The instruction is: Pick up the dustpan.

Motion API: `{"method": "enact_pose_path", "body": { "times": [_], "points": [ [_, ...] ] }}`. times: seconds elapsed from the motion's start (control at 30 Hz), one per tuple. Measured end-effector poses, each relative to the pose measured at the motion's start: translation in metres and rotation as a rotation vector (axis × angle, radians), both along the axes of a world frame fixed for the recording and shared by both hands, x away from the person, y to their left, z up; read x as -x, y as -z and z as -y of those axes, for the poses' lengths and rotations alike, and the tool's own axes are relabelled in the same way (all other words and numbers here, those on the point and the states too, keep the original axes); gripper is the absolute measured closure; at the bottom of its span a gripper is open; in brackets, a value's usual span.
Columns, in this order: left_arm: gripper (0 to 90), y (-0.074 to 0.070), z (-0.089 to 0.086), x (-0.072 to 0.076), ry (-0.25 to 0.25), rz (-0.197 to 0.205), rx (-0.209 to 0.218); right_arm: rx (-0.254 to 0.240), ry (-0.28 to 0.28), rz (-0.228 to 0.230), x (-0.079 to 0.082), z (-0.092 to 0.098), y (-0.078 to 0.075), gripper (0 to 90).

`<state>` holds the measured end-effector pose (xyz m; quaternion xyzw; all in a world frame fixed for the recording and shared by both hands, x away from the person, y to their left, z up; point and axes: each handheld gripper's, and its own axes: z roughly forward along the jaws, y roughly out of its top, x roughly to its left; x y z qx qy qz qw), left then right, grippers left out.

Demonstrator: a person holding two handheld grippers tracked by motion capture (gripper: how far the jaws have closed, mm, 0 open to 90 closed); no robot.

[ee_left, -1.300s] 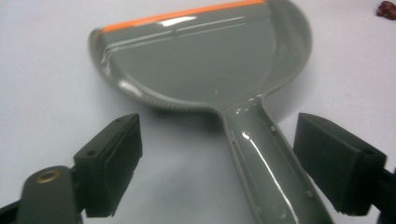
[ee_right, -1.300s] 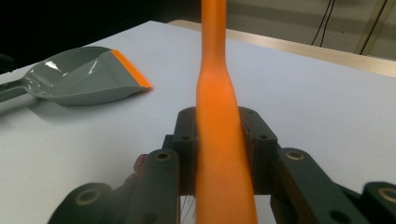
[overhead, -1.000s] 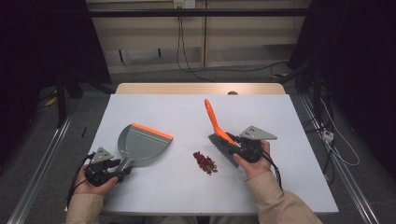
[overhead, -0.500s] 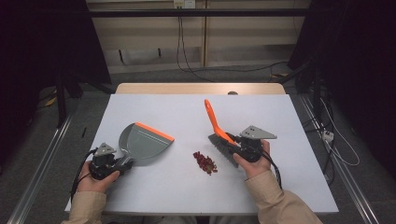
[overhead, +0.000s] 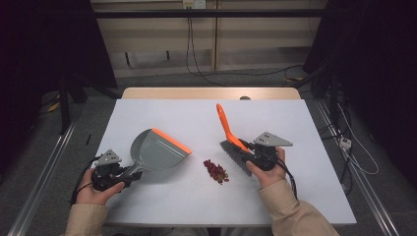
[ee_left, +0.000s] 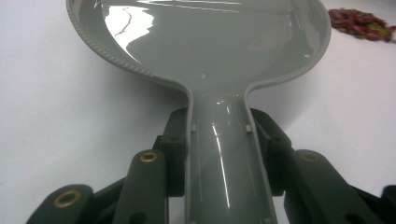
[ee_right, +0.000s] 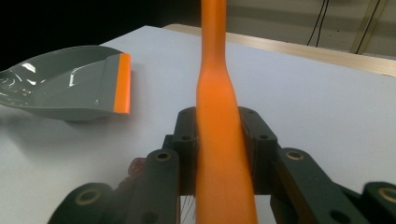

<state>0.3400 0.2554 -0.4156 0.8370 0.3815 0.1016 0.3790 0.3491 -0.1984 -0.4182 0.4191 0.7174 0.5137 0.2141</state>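
A grey dustpan (overhead: 157,152) with an orange front lip lies on the white table (overhead: 295,128), left of centre. My left gripper (overhead: 129,173) is shut on its handle. Its jaws have just been closing, and in the left gripper view they press both sides of the dustpan's (ee_left: 201,42) handle. My right gripper (overhead: 248,152) is shut on the orange handle of a brush (overhead: 228,130), whose dark bristles rest on the table. A small pile of red and green scraps (overhead: 216,171) lies between the dustpan and the brush. The right gripper view has the brush handle (ee_right: 219,126) clamped between the jaws and the dustpan (ee_right: 70,88) beyond.
A wooden strip (overhead: 211,93) runs along the table's far edge. Cables (overhead: 196,64) lie on the floor behind it. Metal rails (overhead: 44,177) run along both sides of the table. Bare tabletop stretches behind the dustpan and brush.
The left gripper and dustpan have shifted slightly right, toward the scraps. The right gripper and brush have kept still.
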Motion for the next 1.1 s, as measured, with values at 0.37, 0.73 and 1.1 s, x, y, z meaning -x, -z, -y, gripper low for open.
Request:
{"method": "enact_pose_path", "body": {
  "times": [0.37, 0.73, 1.1],
  "points": [
    [62.7, -0.009, 0.008, 0.009, 0.112, -0.001, -0.003, 0.011, 0.008, -0.006, 0.000, 0.001, 0.001, 71.4],
    [62.7, -0.010, 0.020, 0.013, 0.219, -0.009, -0.017, 0.023, 0.019, -0.013, -0.001, 0.000, 0.004, 71.4],
    [62.6, -0.006, 0.030, 0.020, 0.334, -0.033, -0.029, 0.039, 0.037, -0.018, -0.002, -0.002, 0.006, 71.4]
  ]
}}
